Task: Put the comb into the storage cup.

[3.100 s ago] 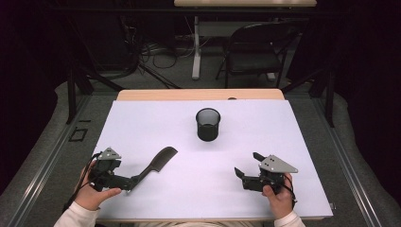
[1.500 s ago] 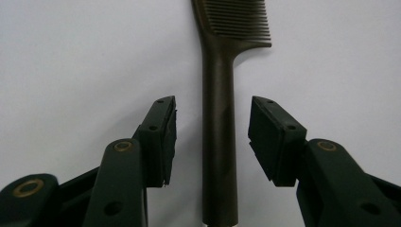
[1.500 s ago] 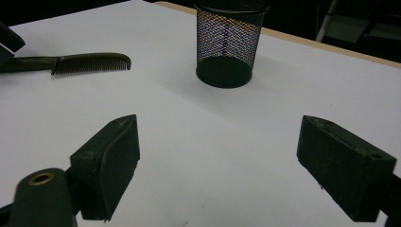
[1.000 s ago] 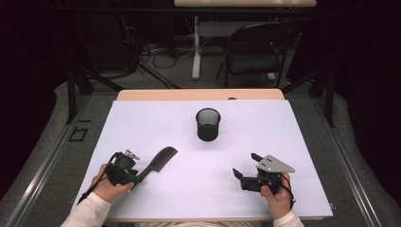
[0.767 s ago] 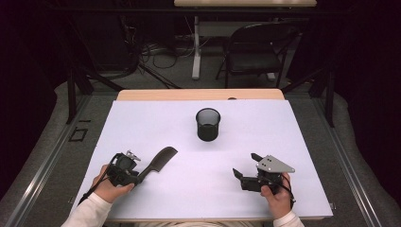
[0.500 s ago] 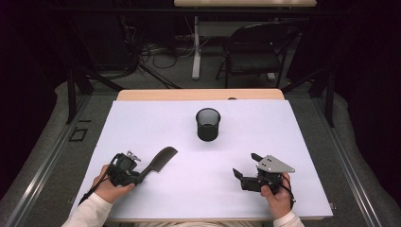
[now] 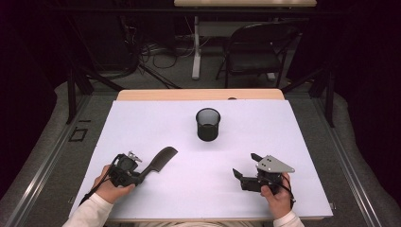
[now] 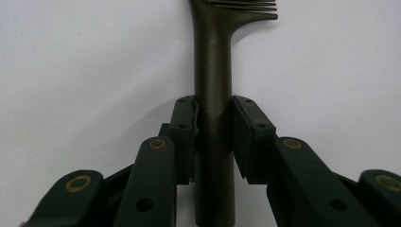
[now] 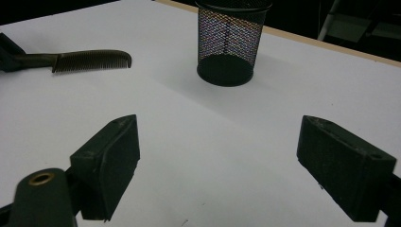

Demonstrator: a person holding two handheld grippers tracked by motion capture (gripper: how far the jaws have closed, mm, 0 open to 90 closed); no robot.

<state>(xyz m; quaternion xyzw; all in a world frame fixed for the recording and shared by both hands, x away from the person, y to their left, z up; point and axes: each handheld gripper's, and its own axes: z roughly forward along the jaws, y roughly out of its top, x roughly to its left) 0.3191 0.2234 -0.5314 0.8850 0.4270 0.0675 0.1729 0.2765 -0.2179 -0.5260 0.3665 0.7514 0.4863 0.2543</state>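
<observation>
While the comb (image 7: 158, 161) lies flat on the white table (image 7: 156, 118) in the lower left of the high view, its toothed end angled toward the upper right, its handle already sits between the two black jaws of the left gripper (image 8: 213, 137). In the left gripper view the handle runs straight up the middle of the frame, and the pads (image 8: 183, 137) have just been closing in on it, one touching each flank, so the grip looks made or a hair short of it. So the catch looks as good as done, and what is left, by my reading, is the lift and the carry to the black mesh cup (image 7: 208, 124), which stands upright near the centre of the high view, well apart from the comb and with nothing visible in it. The comb is not yet off the table. The left hand (image 7: 111, 184) comes in from the bottom edge, low over the surface, knuckles wrapped round the gripper body, jaws aimed up and right along the comb. Over in the lower right, the right gripper (image 7: 246, 168) rests in the right hand (image 7: 276, 194) near the table, its jaws spread wide with only bare table between them, pointing toward the cup and comb.
</observation>
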